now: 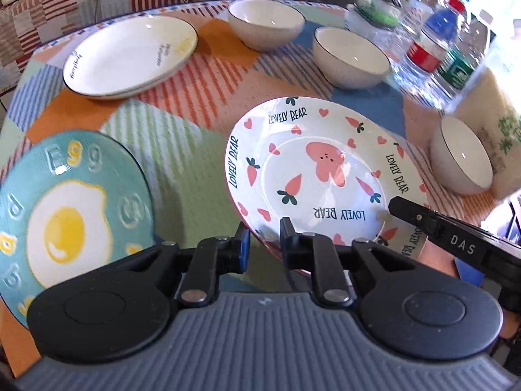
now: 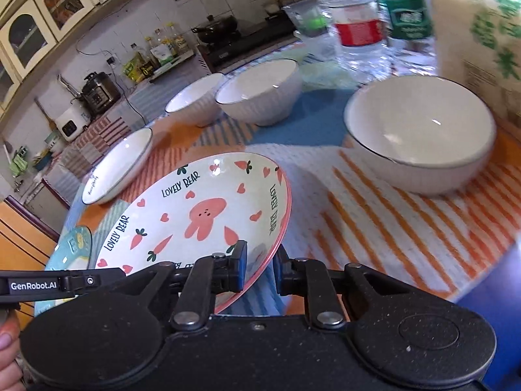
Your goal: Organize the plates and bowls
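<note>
The bear plate (image 1: pixel 312 169), white with pink carrots and "LOVELY BEAR" lettering, lies in the middle of the table. My left gripper (image 1: pixel 264 232) is shut on its near-left rim, one pad above and one below. My right gripper (image 2: pixel 260 254) is shut on the same bear plate (image 2: pixel 195 218) at the opposite rim. A teal egg plate (image 1: pixel 65 215) lies to the left. Further back are a white plate (image 1: pixel 130 55) and three white bowls (image 1: pixel 265 22) (image 1: pixel 350 57) (image 1: pixel 460 159).
Clear water bottles (image 1: pixel 433 42) and a bag of rice (image 2: pixel 482 26) crowd the table's right side, close behind the nearest bowl (image 2: pixel 420 133). The round table's patchwork cloth (image 1: pixel 182 150) shows between the plates. A kitchen counter with a stove (image 2: pixel 234 45) stands beyond.
</note>
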Available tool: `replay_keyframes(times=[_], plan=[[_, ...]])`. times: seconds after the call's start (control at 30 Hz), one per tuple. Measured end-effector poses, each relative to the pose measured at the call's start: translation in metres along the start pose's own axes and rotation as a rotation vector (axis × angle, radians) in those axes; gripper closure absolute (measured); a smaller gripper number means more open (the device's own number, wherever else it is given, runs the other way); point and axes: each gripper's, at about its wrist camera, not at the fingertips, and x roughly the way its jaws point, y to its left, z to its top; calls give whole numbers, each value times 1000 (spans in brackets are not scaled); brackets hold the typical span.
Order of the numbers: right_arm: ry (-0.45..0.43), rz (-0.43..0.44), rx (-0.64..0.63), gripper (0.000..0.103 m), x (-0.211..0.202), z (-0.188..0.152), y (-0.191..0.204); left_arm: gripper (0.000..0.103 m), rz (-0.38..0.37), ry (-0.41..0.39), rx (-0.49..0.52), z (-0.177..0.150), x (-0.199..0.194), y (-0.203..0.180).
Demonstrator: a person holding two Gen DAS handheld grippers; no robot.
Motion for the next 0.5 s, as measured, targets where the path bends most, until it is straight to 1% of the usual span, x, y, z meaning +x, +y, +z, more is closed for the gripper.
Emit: replay_keyframes(times=[0.23, 0.33, 0.4, 0.5], plan=[[-20, 29, -29, 82, 28, 19, 21, 86, 28, 2, -12, 32, 11, 23], [-17, 31, -45, 82, 41, 26, 27, 84, 33, 28, -31, 38, 23, 29], [-8, 21, -83, 82, 49, 30, 32, 83, 33, 54, -58, 41, 32, 33], [5, 17, -113, 82, 58, 33, 36, 81, 52, 54, -61, 42, 39, 33]])
